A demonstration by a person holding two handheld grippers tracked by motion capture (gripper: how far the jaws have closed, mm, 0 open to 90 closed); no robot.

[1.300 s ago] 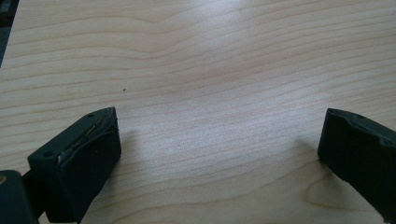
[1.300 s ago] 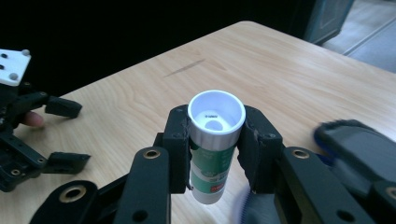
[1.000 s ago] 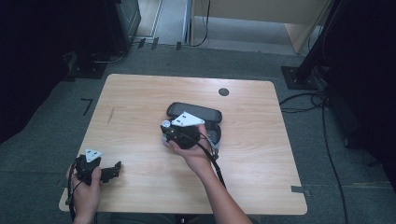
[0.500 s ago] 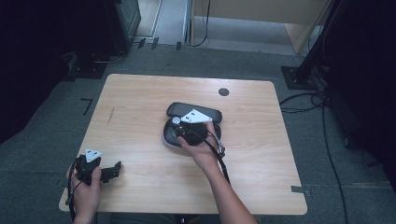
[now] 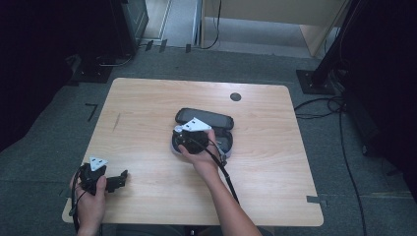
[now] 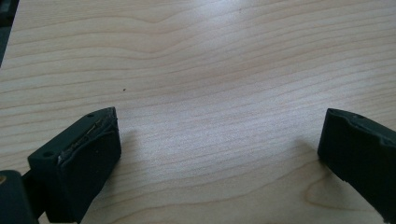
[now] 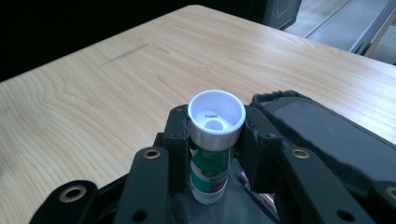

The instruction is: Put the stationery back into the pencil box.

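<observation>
In the right gripper view a small tube (image 7: 212, 149) with a white cap and a green and white label sits between the two black jaws of my right gripper (image 7: 215, 140), which is shut on it. That gripper (image 5: 189, 138) hovers over an open black zip case (image 5: 209, 129) at the table's middle; the tube's lower end is over the case's grey inside (image 7: 224, 207). My left gripper (image 5: 118, 178) rests near the table's front left corner. Its jaws stand wide apart in the left gripper view (image 6: 219, 154), with bare wood between them.
The light wooden table (image 5: 147, 108) has a round cable hole (image 5: 235, 97) at its far right. The case's lid (image 5: 204, 118) lies open toward the far side. Cables (image 5: 319, 105) and dark equipment stands sit on the grey carpet around the table.
My right gripper has shifted slightly right and toward the far side, over the open case, with the tube in it. The left gripper has stayed put.
</observation>
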